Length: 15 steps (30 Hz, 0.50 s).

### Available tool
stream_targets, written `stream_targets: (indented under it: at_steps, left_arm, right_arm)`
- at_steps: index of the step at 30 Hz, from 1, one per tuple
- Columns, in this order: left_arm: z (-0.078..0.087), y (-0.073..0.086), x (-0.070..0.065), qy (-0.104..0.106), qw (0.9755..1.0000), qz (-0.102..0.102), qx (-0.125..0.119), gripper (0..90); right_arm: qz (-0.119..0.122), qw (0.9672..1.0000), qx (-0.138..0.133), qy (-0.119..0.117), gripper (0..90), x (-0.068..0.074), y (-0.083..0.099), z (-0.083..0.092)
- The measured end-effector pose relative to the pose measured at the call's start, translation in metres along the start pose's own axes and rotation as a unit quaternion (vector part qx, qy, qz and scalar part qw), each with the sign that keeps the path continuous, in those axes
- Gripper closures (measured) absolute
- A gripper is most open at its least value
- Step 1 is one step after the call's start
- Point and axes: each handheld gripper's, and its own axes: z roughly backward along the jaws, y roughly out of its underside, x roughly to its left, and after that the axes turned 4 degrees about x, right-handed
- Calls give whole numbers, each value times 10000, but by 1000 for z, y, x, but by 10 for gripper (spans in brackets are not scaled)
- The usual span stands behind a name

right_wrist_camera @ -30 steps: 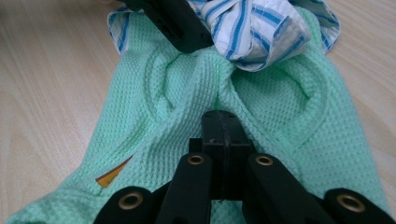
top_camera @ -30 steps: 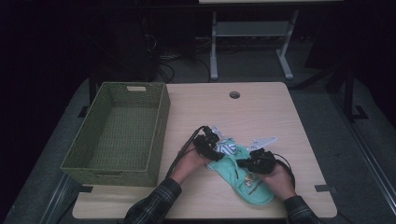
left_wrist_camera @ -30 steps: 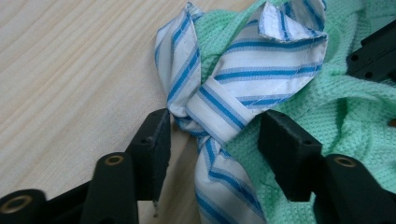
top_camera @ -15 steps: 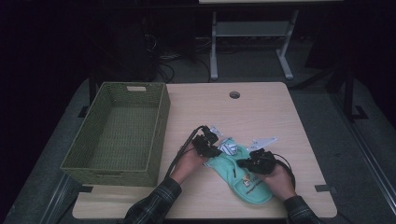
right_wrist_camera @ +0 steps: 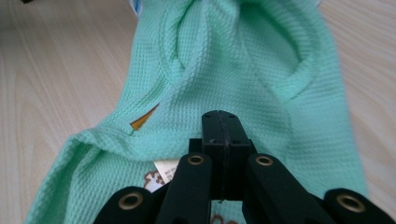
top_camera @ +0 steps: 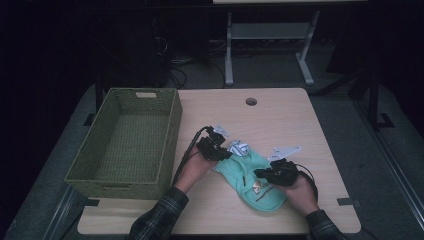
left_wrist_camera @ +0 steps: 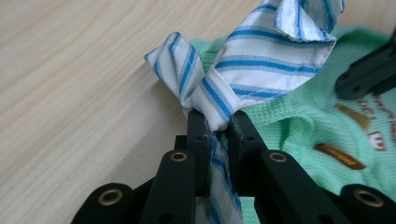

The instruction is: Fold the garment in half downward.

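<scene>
A mint-green knitted garment (top_camera: pixel 250 181) with a blue-and-white striped collar (top_camera: pixel 239 148) lies on the wooden table (top_camera: pixel 280 120), right of centre. My left gripper (top_camera: pixel 220 152) is at its upper left end, shut on the striped collar (left_wrist_camera: pixel 261 60), which bunches up out of the left gripper's (left_wrist_camera: pixel 217 123) jaws. My right gripper (top_camera: pixel 260 174) rests over the middle of the garment (right_wrist_camera: pixel 233 56). The right gripper's (right_wrist_camera: pixel 222 116) jaws are pressed together with no cloth seen between them. A small sewn label (right_wrist_camera: pixel 163 177) shows beside them.
A large empty green woven basket (top_camera: pixel 172 130) stands on the left of the table, close to my left hand. A round cable hole (top_camera: pixel 251 101) sits near the far edge. A white desk frame (top_camera: pixel 270 35) stands on the floor beyond the table.
The green garment has shifted and bunched slightly between the two grippers. Both hands stay almost where they were.
</scene>
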Motion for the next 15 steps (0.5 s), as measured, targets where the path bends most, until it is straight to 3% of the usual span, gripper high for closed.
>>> stream_targets:
  at_steps: [15]
  left_arm:
    - [30, -14, -16, 60, 9990, -238, -367, 805]
  right_arm:
    - [35, 10000, 19, 59, 900, -6, -20, -33]
